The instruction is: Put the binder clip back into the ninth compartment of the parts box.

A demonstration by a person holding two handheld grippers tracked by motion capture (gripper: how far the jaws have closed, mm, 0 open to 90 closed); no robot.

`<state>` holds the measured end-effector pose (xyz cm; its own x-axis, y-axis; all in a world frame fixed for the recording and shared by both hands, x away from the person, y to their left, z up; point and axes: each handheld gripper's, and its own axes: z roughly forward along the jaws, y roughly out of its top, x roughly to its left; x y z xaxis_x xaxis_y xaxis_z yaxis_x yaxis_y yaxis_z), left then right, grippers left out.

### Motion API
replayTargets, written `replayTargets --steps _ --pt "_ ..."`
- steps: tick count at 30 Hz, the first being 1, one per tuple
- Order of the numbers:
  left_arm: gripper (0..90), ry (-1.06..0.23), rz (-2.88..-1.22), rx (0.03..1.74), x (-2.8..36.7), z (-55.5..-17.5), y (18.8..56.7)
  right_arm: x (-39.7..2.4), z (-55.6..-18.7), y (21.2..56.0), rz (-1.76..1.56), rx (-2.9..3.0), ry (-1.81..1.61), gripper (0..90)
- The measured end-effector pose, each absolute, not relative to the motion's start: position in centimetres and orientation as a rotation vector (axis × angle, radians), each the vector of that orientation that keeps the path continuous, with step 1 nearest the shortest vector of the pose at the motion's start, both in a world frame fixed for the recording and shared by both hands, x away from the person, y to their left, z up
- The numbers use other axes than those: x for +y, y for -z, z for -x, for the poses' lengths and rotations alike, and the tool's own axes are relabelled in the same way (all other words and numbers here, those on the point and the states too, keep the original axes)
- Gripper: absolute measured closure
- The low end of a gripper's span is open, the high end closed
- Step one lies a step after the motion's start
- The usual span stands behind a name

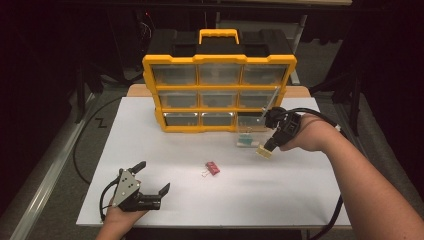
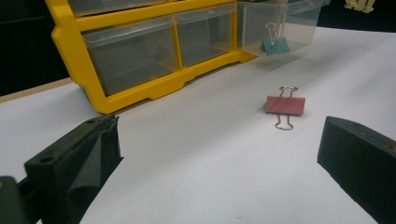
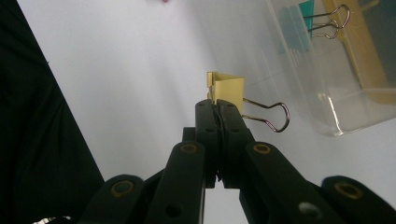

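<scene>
Right gripper (image 3: 218, 109) jaws clamped on yellow binder clip (image 3: 227, 88) beside clear drawer (image 3: 327, 70); left gripper (image 1: 152, 177) jaws wide, pink clip (image 2: 285, 104) ahead.

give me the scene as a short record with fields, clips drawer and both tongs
work in hand: binder clips going into a pulled-out drawer
right tongs: shut on the yellow binder clip, held above the table beside the drawer
left tongs: open, holding nothing, low at the near left of the table
clear drawer: pulled out of the organizer's bottom right slot, teal binder clip inside
pink binder clip: lying loose on the white table, mid table
yellow organizer: upright at the far edge, other drawers closed
</scene>
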<state>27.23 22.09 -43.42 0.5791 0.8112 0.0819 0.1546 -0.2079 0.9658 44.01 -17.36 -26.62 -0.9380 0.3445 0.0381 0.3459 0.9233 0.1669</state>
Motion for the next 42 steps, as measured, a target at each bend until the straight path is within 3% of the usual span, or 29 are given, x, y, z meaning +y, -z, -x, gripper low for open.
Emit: replayTargets --steps 42 --pt "0.3 -0.737 -1.691 0.810 22.3 -27.2 43.3 -15.8 -46.7 23.6 0.583 -3.142 0.255 90.0"
